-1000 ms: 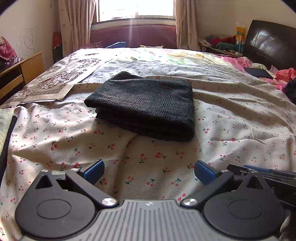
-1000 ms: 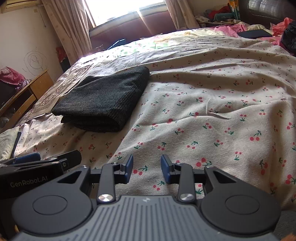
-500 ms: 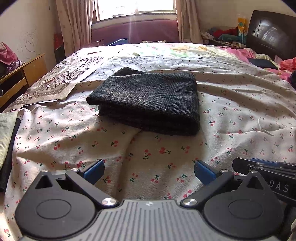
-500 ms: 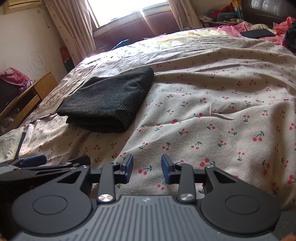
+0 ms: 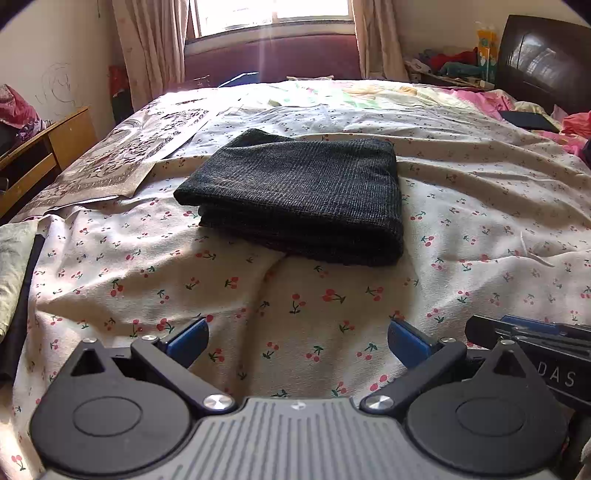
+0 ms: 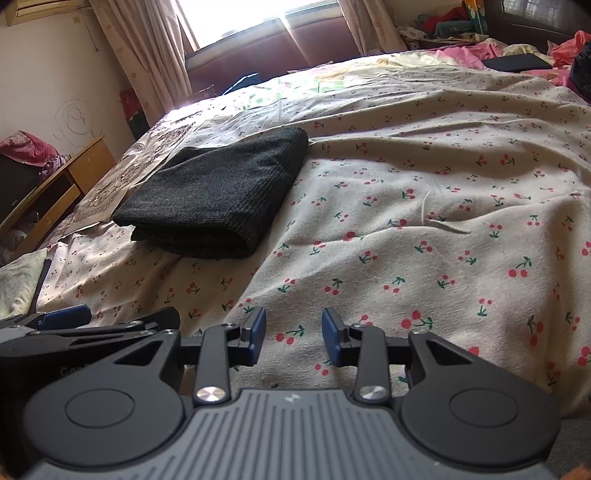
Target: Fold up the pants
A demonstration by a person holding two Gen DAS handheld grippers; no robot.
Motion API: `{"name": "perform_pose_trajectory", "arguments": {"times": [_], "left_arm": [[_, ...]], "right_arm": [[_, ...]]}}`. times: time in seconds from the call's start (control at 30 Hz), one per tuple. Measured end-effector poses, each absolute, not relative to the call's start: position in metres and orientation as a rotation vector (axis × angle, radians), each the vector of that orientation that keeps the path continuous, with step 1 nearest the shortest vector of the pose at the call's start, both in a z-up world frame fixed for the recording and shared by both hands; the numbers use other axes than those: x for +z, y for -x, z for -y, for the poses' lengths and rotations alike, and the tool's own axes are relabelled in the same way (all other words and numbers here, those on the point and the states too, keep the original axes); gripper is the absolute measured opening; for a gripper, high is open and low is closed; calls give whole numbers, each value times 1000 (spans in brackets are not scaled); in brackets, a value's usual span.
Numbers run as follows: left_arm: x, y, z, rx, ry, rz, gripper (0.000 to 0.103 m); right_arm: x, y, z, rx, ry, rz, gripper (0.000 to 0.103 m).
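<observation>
The dark grey pants [image 5: 295, 195] lie folded in a neat rectangular stack on the cherry-print bedsheet [image 5: 258, 295], seen too in the right wrist view [image 6: 218, 195]. My left gripper [image 5: 297, 341] is wide open and empty, low over the sheet, well short of the stack. My right gripper [image 6: 293, 336] is open by a narrower gap and empty, near the bed's front edge, to the right of the stack. The right gripper shows at the left wrist view's right edge [image 5: 532, 336]; the left gripper shows at the right wrist view's left edge [image 6: 74, 325].
A patterned brown cloth [image 5: 110, 162] lies left of the pants. A wooden bedside cabinet [image 5: 37, 147] stands at the left. A dark headboard [image 5: 543, 59], pink bedding [image 5: 491, 99] and a black flat object [image 5: 528, 120] are at the far right. A curtained window [image 5: 273, 14] is behind.
Both grippers have drawn back a little from the folded pants and tilted slightly; the stack appears a bit farther up in view. Jaw openings are unchanged.
</observation>
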State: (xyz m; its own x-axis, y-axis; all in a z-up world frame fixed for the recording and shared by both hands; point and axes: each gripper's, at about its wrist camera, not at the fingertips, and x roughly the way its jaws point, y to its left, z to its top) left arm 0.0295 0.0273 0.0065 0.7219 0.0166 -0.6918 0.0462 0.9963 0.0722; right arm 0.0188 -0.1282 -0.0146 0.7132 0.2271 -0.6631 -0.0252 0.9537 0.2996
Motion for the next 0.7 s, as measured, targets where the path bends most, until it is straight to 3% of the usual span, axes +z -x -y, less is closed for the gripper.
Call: {"name": "perform_pose_trajectory", "arguments": {"times": [0.7], "left_arm": [[7,-29,-28,-18,-85,-765,103]], "right_arm": [[-15,-19,128,144,-279,-768,35]]}}
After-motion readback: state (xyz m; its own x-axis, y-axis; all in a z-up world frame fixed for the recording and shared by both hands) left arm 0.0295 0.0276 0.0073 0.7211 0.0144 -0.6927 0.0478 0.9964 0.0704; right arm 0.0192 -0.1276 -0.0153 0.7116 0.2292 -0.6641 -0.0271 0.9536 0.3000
